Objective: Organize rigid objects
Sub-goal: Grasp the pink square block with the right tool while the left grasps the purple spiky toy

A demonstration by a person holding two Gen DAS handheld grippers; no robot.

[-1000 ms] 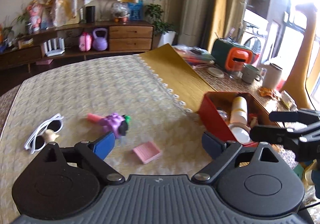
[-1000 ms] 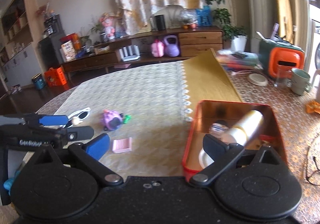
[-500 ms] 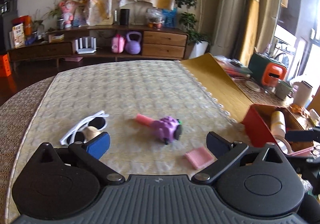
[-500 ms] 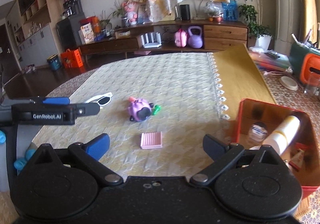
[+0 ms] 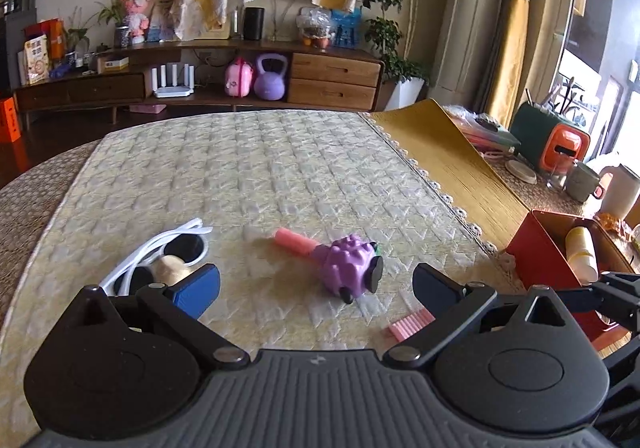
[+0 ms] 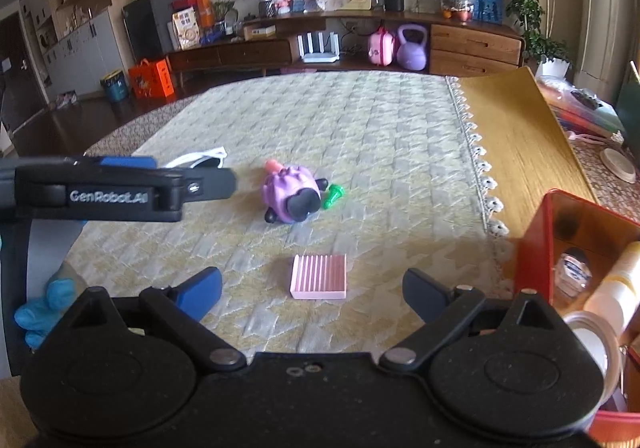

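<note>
A purple toy [image 5: 348, 268] with a pink handle lies on the quilted cloth, just ahead of my left gripper [image 5: 316, 288], which is open and empty. White sunglasses [image 5: 160, 256] and a small tan object lie by its left finger. A pink ribbed block [image 6: 319, 276] rests flat between the tips of my right gripper [image 6: 314, 288], whose jaws stand wide and touch nothing. The purple toy [image 6: 290, 194] and a green piece [image 6: 334, 196] lie farther on. A red tin [image 6: 580, 248] at the right holds a cream bottle and small items.
The left tool's black finger [image 6: 208, 184] reaches across the left side of the right wrist view, with a blue-gloved hand [image 6: 44, 308] below it. A yellow mat [image 5: 452, 152] lies beyond the lace edge. Mugs and an orange-green appliance [image 5: 560, 146] stand far right.
Both cameras have swung left and dipped. The red tin has slid to the right edge, and the purple toy and pink block now sit central and closer to the fingers.
</note>
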